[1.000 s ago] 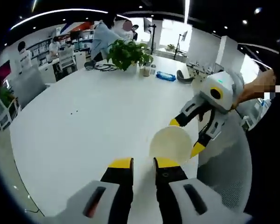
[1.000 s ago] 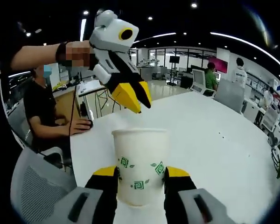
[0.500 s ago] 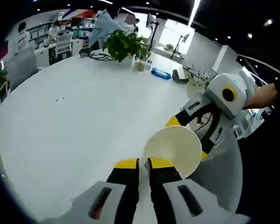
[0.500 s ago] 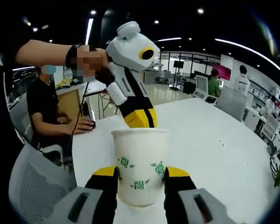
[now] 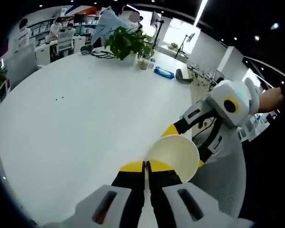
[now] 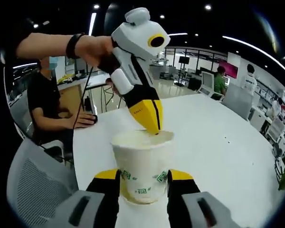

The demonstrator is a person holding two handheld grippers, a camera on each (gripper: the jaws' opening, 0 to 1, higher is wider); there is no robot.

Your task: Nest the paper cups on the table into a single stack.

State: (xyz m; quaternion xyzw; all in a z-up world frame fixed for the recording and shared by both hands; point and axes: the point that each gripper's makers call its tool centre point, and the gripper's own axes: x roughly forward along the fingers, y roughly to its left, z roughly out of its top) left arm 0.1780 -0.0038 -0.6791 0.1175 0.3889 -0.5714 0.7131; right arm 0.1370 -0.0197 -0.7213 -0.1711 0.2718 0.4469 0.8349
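The right gripper [image 6: 143, 176] is clamped on the paper cup [image 6: 142, 164] standing between its jaws on the white table [image 6: 228, 142], while just beyond, the left gripper [image 6: 151, 118], jaws pressed together, dips into the cup's mouth.

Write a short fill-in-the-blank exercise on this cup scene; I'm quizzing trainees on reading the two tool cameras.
1. The right tool grips a white paper cup with green square motifs between its ___ jaws.
2. The left tool points its shut tips down at the cup's ___.
3. The cup stands on a round ___ table.
4. Across that table stands a leafy green ___.

Missing words: yellow; rim; white; plant
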